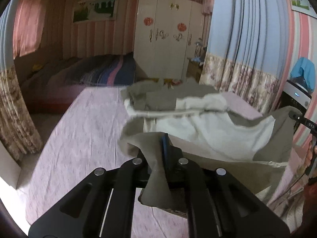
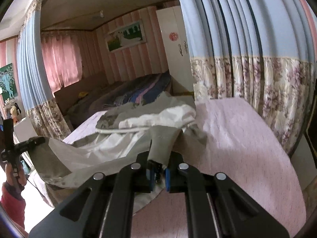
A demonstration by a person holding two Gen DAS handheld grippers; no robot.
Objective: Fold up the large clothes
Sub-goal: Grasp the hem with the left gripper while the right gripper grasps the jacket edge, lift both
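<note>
A large grey garment with a white lining [image 1: 208,130] lies partly lifted over a pink-sheeted surface [image 1: 83,130]. My left gripper [image 1: 161,148] is shut on a grey edge of it, and the cloth drapes back over the jaws. At the far right of the left wrist view, my right gripper [image 1: 293,116] holds another grey corner up. In the right wrist view my right gripper [image 2: 158,162] is shut on a grey flap of the garment [image 2: 111,148]. The left gripper [image 2: 39,139] pinches the far corner at left. The cloth hangs stretched between the two, its far part bunched on the sheet [image 2: 237,138].
A blue curtain with a floral hem [image 2: 257,69] hangs close behind the surface on the right. Beyond are a bed with a striped blanket [image 1: 103,71] and a white wardrobe [image 1: 164,39]. A person's hand in a red sleeve [image 2: 13,170] holds the left gripper's handle.
</note>
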